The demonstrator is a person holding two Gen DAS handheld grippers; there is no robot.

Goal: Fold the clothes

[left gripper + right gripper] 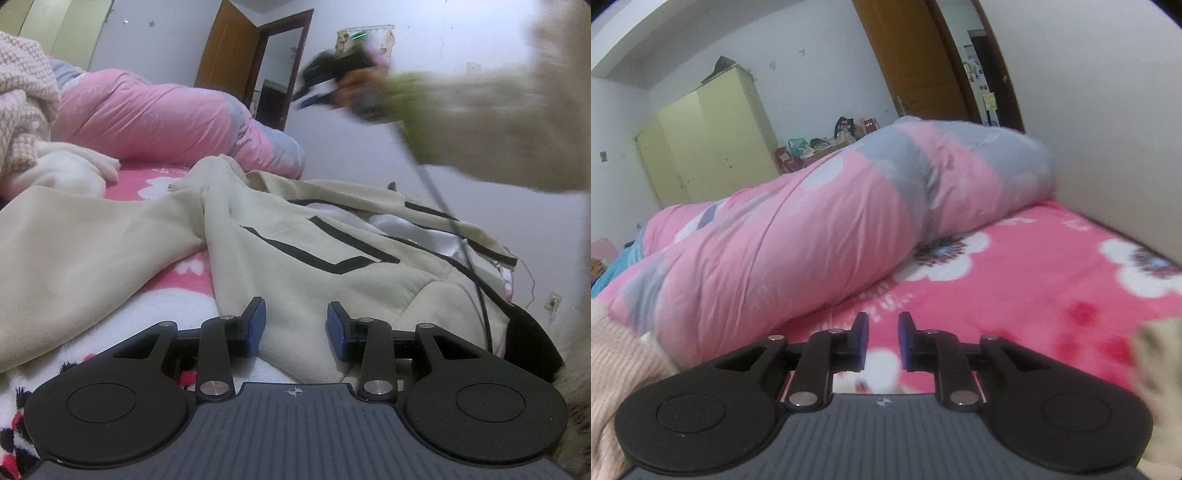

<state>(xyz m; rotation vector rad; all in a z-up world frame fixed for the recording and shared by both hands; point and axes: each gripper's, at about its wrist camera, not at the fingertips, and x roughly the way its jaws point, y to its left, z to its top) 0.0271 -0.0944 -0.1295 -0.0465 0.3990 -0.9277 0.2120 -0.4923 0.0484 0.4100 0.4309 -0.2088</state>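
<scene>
A cream hooded sweatshirt lies rumpled on the pink floral bed – the left tongs part-open over its hem, poised to grip – while the right tongs, narrow and empty, hang above bare bedding beside a pink quilt.

A cream hooded sweatshirt with black angular stripes lies rumpled on the pink flowered bedsheet, one sleeve spread out flat to the left (its white lining shows where it gapes).
</scene>
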